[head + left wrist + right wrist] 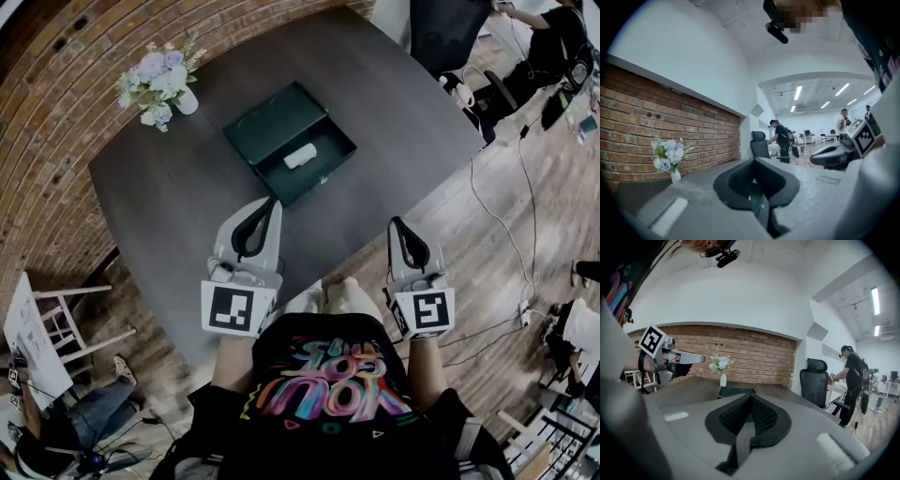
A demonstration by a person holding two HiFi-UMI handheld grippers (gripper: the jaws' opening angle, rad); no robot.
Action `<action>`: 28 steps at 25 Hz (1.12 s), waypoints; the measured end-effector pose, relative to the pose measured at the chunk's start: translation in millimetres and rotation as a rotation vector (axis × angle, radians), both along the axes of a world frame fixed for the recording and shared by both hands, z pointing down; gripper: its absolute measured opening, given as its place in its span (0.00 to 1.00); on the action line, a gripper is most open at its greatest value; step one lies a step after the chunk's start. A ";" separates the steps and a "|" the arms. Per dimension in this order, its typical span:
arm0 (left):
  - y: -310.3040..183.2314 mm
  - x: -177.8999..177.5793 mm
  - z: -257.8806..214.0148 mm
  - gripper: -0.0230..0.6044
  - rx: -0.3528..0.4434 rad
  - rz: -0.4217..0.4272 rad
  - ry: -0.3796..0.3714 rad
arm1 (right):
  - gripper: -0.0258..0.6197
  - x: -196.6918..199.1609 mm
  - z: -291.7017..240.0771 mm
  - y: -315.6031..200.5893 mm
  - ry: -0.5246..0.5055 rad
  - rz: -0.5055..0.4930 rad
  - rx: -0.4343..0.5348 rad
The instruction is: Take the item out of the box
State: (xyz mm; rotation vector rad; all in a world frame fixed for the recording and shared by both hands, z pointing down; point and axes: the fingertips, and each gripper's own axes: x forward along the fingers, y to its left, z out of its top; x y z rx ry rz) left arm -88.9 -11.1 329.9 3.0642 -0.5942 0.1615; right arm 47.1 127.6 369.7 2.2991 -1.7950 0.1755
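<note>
Dark green, the box [272, 120] lies open on the table [169, 187] in the head view, the white item [300, 156] inside it; the left gripper [273, 202] and right gripper [395, 223] hang short of it, so the lift seems not yet begun. In the left gripper view the jaws meet at the tips with nothing between them; in the right gripper view the jaws are likewise closed and empty, the box well ahead.

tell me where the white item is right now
In the head view, the white item lies inside the open green box near the middle of the table, down and right of the flower vase.
</note>
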 end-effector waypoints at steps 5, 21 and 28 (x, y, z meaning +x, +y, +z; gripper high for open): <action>-10.1 8.4 2.3 0.04 -0.015 0.006 0.005 | 0.04 8.2 1.8 -2.9 -0.005 0.024 -0.025; -87.8 46.8 5.3 0.04 -0.036 -0.202 0.000 | 0.04 75.4 8.7 -107.1 -0.011 -0.179 -0.064; -109.9 62.1 5.8 0.04 -0.047 -0.385 -0.028 | 0.04 106.8 10.3 -167.5 -0.020 -0.391 -0.072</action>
